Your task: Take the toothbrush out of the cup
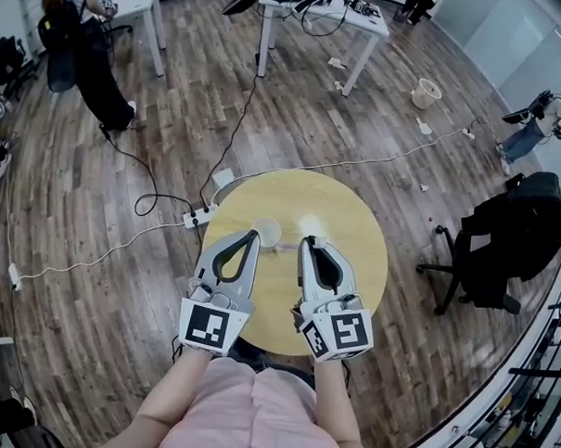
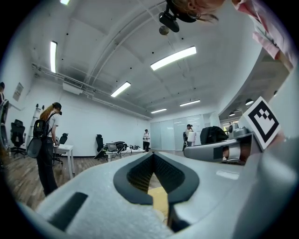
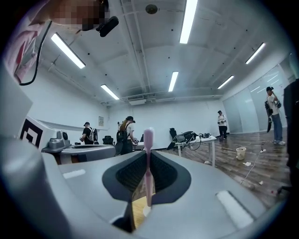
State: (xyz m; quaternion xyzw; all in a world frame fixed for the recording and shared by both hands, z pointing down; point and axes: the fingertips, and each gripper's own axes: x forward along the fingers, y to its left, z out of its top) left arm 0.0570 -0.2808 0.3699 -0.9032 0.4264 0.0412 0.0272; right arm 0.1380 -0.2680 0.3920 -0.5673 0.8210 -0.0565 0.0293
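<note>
A pink toothbrush (image 3: pixel 148 163) stands upright between the jaws of my right gripper (image 3: pixel 148 156), which is shut on its handle; the brush head (image 3: pixel 148 135) sticks up above the jaw tips. In the head view the right gripper (image 1: pixel 309 240) hovers over the round yellow table (image 1: pixel 353 268), the toothbrush (image 1: pixel 309 225) showing as a pale blur at its tips. A white cup (image 1: pixel 267 232) sits on the table right beside the tips of my left gripper (image 1: pixel 252 234). In the left gripper view the left gripper (image 2: pixel 152 156) has its pads meeting, with nothing between them.
A power strip (image 1: pixel 197 218) with trailing cables lies on the wood floor left of the table. A black office chair (image 1: pixel 502 242) stands to the right. White tables (image 1: pixel 313 16), a paper bin (image 1: pixel 425 92) and people (image 1: pixel 88 52) are farther back.
</note>
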